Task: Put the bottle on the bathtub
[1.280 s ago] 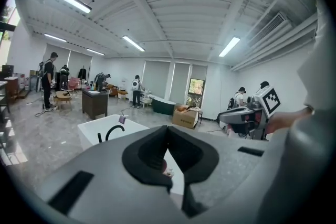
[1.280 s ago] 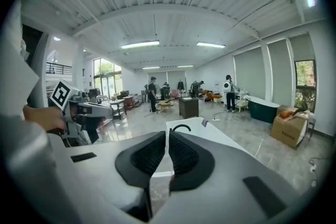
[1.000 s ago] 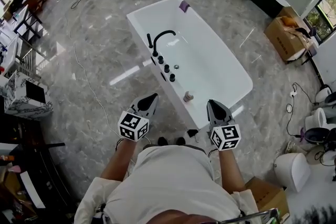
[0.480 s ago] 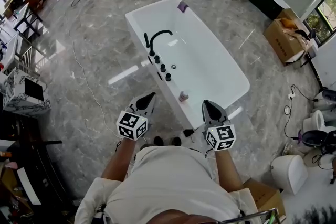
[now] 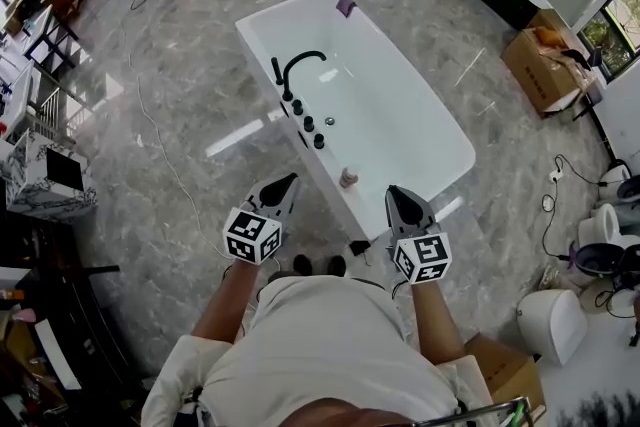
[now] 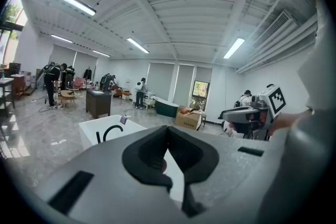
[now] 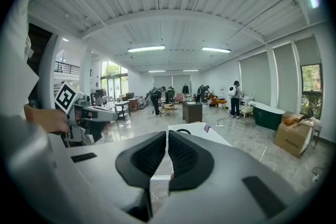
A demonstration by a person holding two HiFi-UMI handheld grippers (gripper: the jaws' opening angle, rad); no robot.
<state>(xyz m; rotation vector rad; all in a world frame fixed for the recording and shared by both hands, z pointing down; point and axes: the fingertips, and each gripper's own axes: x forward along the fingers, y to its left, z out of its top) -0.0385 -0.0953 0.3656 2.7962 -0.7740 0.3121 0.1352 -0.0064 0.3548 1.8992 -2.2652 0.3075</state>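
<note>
The bottle (image 5: 348, 177) stands on the narrow bathtub (image 5: 400, 130) rim. The left gripper (image 5: 288, 183) and right gripper (image 5: 395, 195) hang empty, jaws pressed together. A stray nudge could topple it.

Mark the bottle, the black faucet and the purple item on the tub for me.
bottle (image 5: 348, 177): head view, on its body.
black faucet (image 5: 288, 91): head view, lower end of its arched spout.
purple item (image 5: 346, 7): head view, its middle, at the tub's far rim.

The person wore a white short-sleeved shirt (image 5: 320, 345) and dark shoes (image 5: 321, 266). The left gripper (image 5: 286, 183) and right gripper (image 5: 396, 195) were grey with black ribbed pads (image 7: 150, 157), each bearing a cube (image 5: 251, 236) of black-and-white square markers.
</note>
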